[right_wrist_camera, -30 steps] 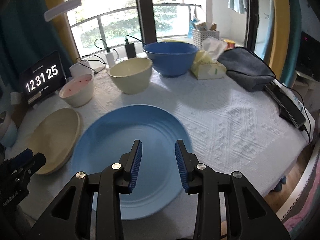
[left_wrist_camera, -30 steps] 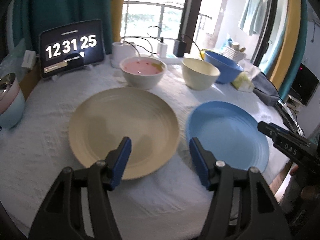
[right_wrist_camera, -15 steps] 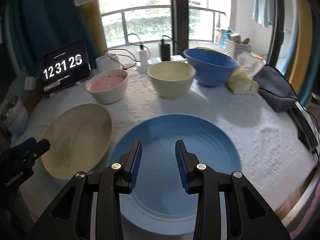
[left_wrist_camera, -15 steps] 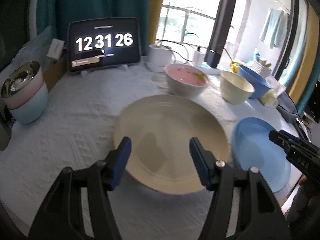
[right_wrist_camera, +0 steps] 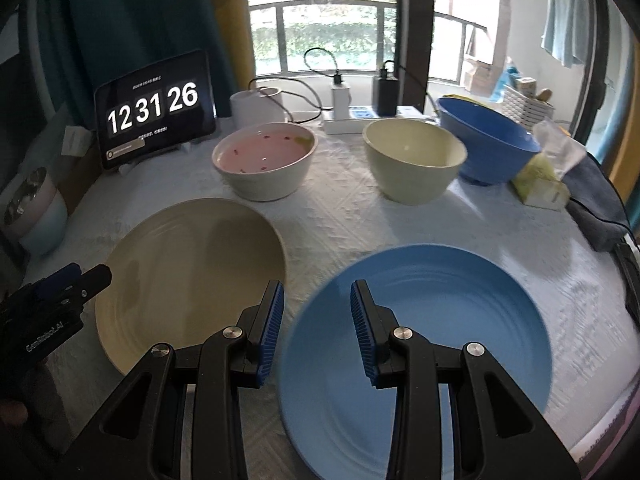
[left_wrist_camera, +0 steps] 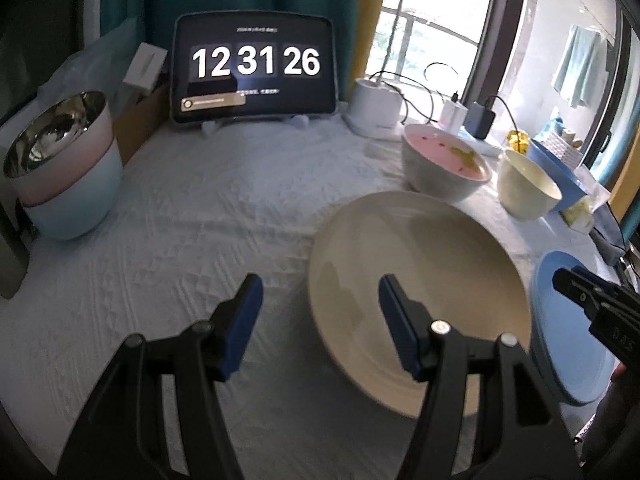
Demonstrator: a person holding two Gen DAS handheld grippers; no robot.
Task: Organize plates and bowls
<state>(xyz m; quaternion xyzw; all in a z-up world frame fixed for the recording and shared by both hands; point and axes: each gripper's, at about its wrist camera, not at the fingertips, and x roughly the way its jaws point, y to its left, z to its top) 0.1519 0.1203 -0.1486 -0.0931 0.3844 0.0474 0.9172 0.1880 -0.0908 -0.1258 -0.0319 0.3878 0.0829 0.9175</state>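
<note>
A cream plate (left_wrist_camera: 416, 276) (right_wrist_camera: 192, 272) and a blue plate (right_wrist_camera: 420, 340) (left_wrist_camera: 568, 340) lie side by side on the white cloth. Behind them stand a white bowl with a pink inside (right_wrist_camera: 264, 160) (left_wrist_camera: 444, 168), a cream bowl (right_wrist_camera: 414, 164) (left_wrist_camera: 528, 188) and a blue bowl (right_wrist_camera: 488, 140). My left gripper (left_wrist_camera: 320, 312) is open above the cream plate's left rim, holding nothing. My right gripper (right_wrist_camera: 316, 312) is open with a narrower gap over the blue plate's left rim, also holding nothing.
A tablet showing a clock (left_wrist_camera: 254, 68) stands at the back. Stacked pink and pale blue bowls with a metal inside (left_wrist_camera: 60, 164) sit far left. A tissue pack (right_wrist_camera: 540, 184), a grey pouch (right_wrist_camera: 596, 212), chargers and cables (right_wrist_camera: 340, 100) line the back and right.
Both grippers have swung left across the table. The left one went from over the gap between the plates to the cream plate's left rim. The right one went from the blue plate's middle to its left rim.
</note>
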